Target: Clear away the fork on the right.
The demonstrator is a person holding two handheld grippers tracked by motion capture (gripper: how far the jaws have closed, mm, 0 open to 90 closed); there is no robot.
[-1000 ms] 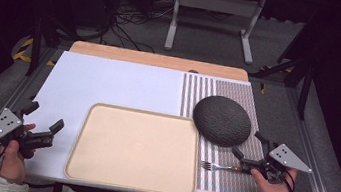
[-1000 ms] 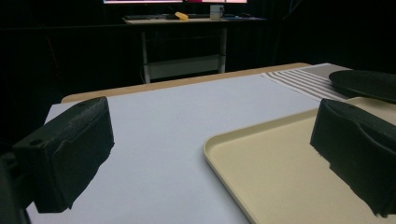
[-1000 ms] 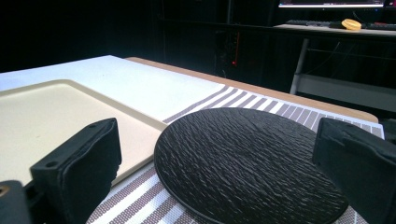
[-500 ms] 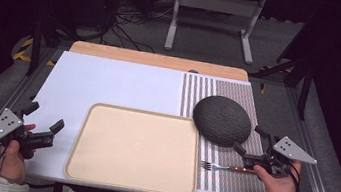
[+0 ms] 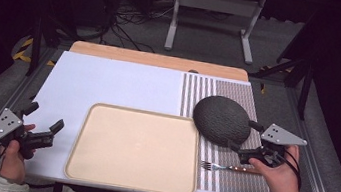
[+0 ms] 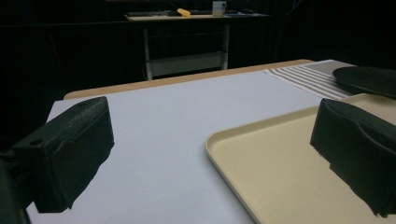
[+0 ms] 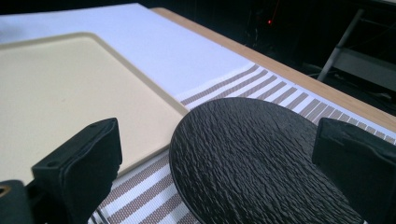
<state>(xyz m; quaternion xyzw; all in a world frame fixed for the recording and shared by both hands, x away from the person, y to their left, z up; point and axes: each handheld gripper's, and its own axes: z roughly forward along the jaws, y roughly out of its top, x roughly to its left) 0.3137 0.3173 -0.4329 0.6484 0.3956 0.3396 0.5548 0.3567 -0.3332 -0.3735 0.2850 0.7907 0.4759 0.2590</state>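
A round dark textured plate lies on the striped placemat at the right. My right gripper stands open at the plate's near right edge, jaws either side of the rim, as the right gripper view shows over the plate. A fork lies on the placemat just in front of that hand. A beige tray sits in the middle, empty. My left gripper is open at the table's left front, nothing between its jaws, with the tray to its right.
A white mat covers the table's left and middle, with a wooden strip along the far edge. Metal rails run along both sides. Beyond the table stand a grey frame and cables on the floor.
My right gripper has moved from over the fork's handle up and back to the plate's near right edge. The fork stays on the placemat. The left gripper has not moved.
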